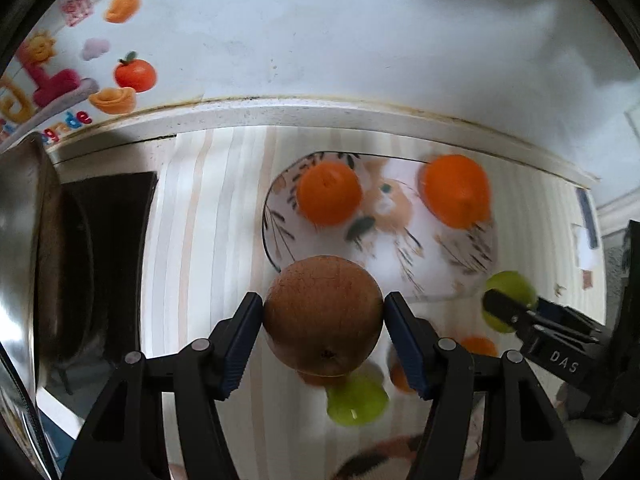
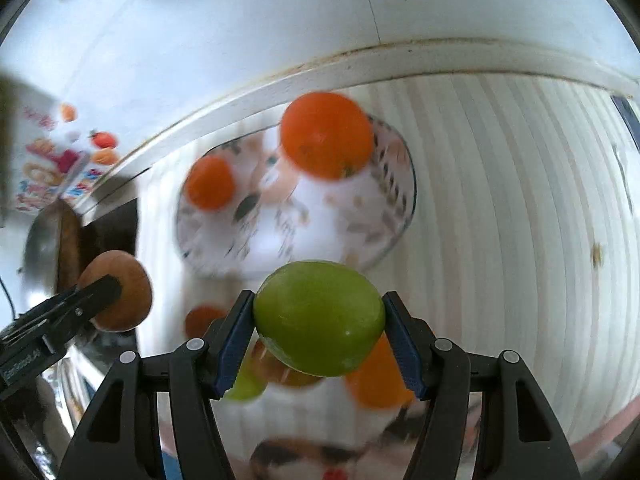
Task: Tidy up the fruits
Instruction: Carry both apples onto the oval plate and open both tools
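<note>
My left gripper [image 1: 323, 316] is shut on a brown round fruit [image 1: 323, 316] and holds it above the table; the fruit also shows in the right wrist view [image 2: 128, 288]. My right gripper [image 2: 319, 318] is shut on a green fruit [image 2: 319, 318], which also shows in the left wrist view [image 1: 514, 292]. Ahead lies a patterned plate [image 1: 452, 256] with two oranges [image 1: 329, 193] [image 1: 457, 190]; in the right wrist view the plate [image 2: 372, 236] holds the same oranges [image 2: 327, 135] [image 2: 210, 183]. Below the grippers lie more fruit: a green one [image 1: 356, 402] and orange ones [image 2: 378, 380].
A striped cloth [image 1: 208, 240] covers the table up to a white ledge [image 1: 320, 114] and wall. A metal bowl [image 1: 24, 248] and a dark object [image 1: 108, 256] stand at the left. A printed sticker [image 1: 60, 72] is on the wall.
</note>
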